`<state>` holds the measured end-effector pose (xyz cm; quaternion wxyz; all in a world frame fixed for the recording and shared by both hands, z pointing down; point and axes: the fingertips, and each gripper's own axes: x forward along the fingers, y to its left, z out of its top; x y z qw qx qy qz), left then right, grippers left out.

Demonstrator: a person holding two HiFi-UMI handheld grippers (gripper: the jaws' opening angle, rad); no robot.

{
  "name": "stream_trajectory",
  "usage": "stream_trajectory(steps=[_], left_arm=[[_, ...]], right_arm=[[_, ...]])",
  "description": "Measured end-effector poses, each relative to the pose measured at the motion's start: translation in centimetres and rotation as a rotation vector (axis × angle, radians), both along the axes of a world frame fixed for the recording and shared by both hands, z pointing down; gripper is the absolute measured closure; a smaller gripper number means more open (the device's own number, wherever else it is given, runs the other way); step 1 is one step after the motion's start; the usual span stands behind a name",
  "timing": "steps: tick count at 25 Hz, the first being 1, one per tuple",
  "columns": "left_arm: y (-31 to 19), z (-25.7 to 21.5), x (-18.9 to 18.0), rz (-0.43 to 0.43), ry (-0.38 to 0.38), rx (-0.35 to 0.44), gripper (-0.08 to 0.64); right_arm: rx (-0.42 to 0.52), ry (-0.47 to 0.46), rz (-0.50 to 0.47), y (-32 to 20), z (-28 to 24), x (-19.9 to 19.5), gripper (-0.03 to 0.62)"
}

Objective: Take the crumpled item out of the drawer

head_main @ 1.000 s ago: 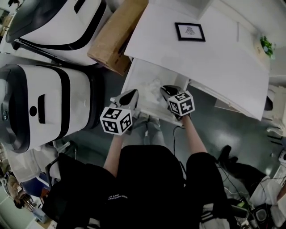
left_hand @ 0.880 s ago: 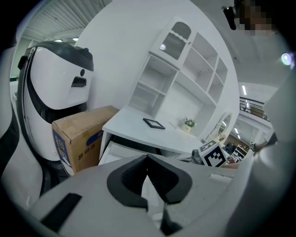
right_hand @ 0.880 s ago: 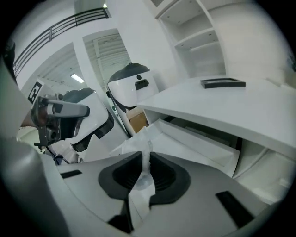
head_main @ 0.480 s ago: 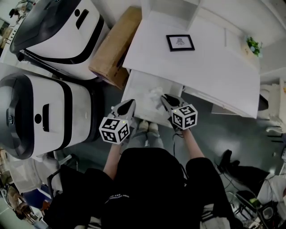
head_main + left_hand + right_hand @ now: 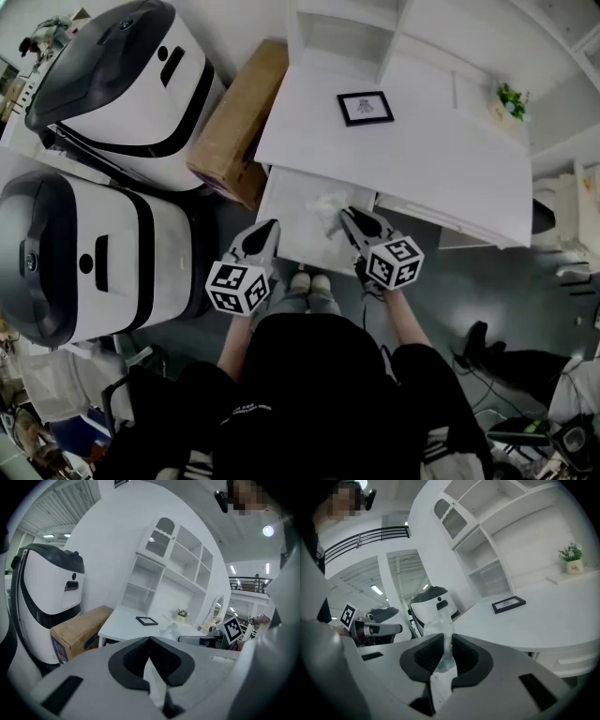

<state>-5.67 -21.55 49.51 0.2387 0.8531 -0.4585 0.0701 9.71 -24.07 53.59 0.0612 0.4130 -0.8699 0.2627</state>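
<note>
Two grippers are held out in front of the person. The left gripper (image 5: pixel 149 638) has its jaws together with nothing between them. The right gripper (image 5: pixel 446 637) is clamped on the crumpled item (image 5: pixel 439 620), clear plastic, which the head view shows over the open drawer (image 5: pixel 289 208). Beyond is a white desk (image 5: pixel 422 159) with a picture frame (image 5: pixel 365 107) and a plant (image 5: pixel 509 97). A cardboard box (image 5: pixel 239 117) stands left of the desk.

Showroom-type hall w/ white desk (image 5: pixel 422 155), shelf unit (image 5: pixel 161 573), big white machines (image 5: pixel 112 253)
</note>
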Motion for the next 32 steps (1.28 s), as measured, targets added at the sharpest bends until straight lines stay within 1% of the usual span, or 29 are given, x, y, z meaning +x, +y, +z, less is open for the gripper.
stream_trajectory(steps=[6, 9, 16, 24, 32], left_arm=[[-0.5, -2.3, -0.3, 0.001, 0.008, 0.067, 0.561], [-0.6, -3.4, -0.6, 0.005, 0.001, 0.101, 0.561], [-0.8, -5.9, -1.0, 0.005, -0.007, 0.182, 0.561], [-1.3, -8.4, -1.6, -0.002, -0.025, 0.257, 0.561], [-1.4, -9.7, -2.4, -0.032, -0.036, 0.294, 0.561]], right_arm=[[0.082, -0.037, 0.034, -0.1, -3.6, 0.9, 0.548], [0.119, -0.054, 0.055, 0.0, -5.3, 1.3, 0.548], [0.216, -0.098, 0.138, -0.1, -9.1, 2.8, 0.549], [0.319, -0.105, 0.203, 0.0, -12.8, 4.2, 0.549], [0.37, -0.094, 0.256, 0.2, -14.3, 5.4, 0.549]])
